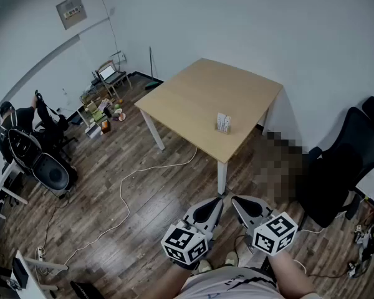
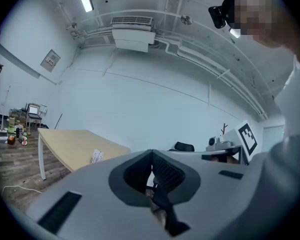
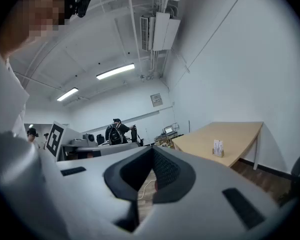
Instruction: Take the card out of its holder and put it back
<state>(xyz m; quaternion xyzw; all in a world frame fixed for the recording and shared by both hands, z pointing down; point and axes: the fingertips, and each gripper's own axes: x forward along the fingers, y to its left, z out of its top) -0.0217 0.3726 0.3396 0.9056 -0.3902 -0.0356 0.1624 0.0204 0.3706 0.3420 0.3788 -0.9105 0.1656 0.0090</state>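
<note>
A white card stands in a small holder (image 1: 223, 123) near the front edge of the light wooden table (image 1: 199, 98). The card holder (image 2: 96, 156) shows small and far off in the left gripper view, and the right gripper view also has the card holder (image 3: 218, 147) at a distance. My left gripper (image 1: 218, 200) and right gripper (image 1: 235, 199) hang side by side close to my body, above the floor and well short of the table. Both have their jaws together with nothing between them.
A black office chair (image 1: 336, 167) stands right of the table. A white cable (image 1: 121, 192) trails over the wooden floor. A person (image 1: 12, 126) stands by dark chairs at far left. Clutter and a laptop stand (image 1: 106, 95) sit along the back wall.
</note>
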